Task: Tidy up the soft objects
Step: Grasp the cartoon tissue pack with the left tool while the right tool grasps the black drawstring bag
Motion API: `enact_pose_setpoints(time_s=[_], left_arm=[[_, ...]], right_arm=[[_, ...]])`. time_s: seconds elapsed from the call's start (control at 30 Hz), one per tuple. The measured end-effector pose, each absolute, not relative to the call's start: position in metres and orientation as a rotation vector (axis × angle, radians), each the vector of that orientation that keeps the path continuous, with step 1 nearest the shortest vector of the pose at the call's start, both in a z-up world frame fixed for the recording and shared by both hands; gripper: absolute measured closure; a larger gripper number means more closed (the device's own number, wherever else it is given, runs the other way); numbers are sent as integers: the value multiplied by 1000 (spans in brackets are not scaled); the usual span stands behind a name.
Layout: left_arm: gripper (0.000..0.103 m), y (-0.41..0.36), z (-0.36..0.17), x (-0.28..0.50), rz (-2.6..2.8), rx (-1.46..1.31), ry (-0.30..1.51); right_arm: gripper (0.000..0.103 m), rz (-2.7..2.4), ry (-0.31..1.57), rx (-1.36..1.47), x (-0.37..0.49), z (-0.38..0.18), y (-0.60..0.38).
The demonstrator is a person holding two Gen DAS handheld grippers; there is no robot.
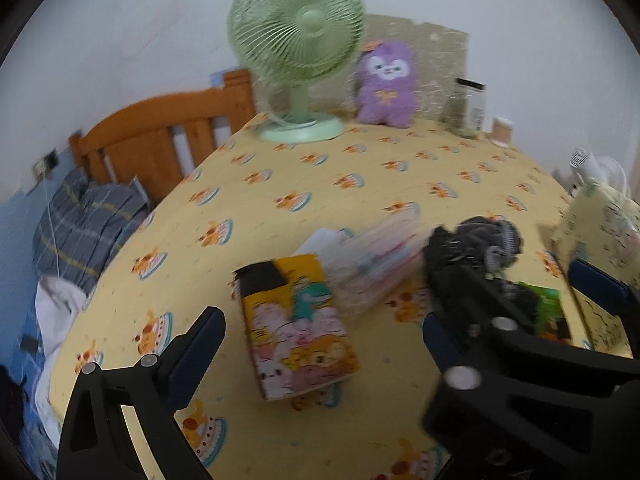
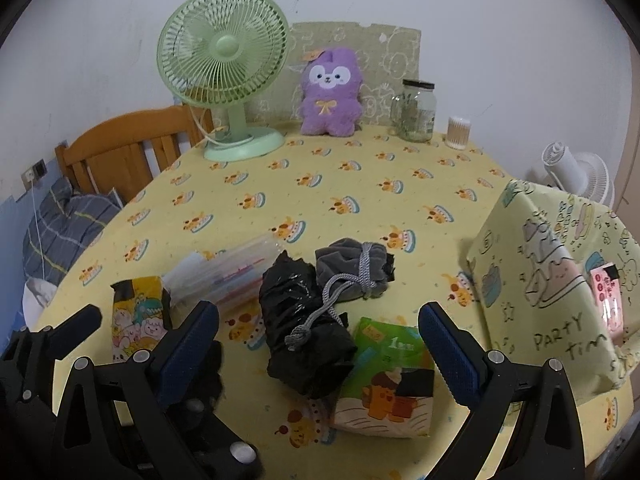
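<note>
My left gripper (image 1: pixel 320 342) is open, and a yellow cartoon tissue pack (image 1: pixel 296 328) lies flat on the table between its fingers, untouched. Behind that pack are a clear plastic packet (image 1: pixel 376 268), a black plastic bag bundle (image 1: pixel 452 264) and a grey drawstring pouch (image 1: pixel 492 236). My right gripper (image 2: pixel 318 352) is open too, low over the black bag bundle (image 2: pixel 304 328) and a green tissue pack (image 2: pixel 388 380). The grey pouch (image 2: pixel 352 268) sits just beyond. A purple plush (image 2: pixel 330 92) stands upright at the table's far edge. A yellow fabric box (image 2: pixel 552 280) stands at the right.
A green desk fan (image 2: pixel 224 60), a glass jar (image 2: pixel 416 108) and a cotton swab tub (image 2: pixel 458 132) line the back of the yellow tablecloth (image 2: pixel 360 184). A wooden headboard (image 2: pixel 120 152) and a striped pillow (image 2: pixel 60 228) lie off the left edge. A white fan (image 2: pixel 576 172) stands behind the box.
</note>
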State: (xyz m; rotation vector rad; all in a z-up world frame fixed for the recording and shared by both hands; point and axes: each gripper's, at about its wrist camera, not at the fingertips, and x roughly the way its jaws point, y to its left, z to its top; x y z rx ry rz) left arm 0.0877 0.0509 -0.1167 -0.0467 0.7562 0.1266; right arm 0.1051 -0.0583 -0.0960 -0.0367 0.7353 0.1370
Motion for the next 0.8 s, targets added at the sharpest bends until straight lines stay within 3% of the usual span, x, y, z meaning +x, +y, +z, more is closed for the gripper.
enact_pose_setpoints(time_s=[0.13,0.2,0.53,0.67,0.8], left_arm=[[3,56,-126,93,124,-68,785],[9,57,-130,95,123,-73,796],[42,52,-136,97,87,-51,828],[46,49,-135,95,72,-46,829],[50,47,-133,91,61,-49,828]], right_arm=[[2,145,759,-50,112,-104,-53],[4,147,780,-47,115,-109,-52],[29,119,852,-38,119,-123,-50],[49,122,849,-53,117,-122,-49],[57,130,849,-45,114,-121,-52]])
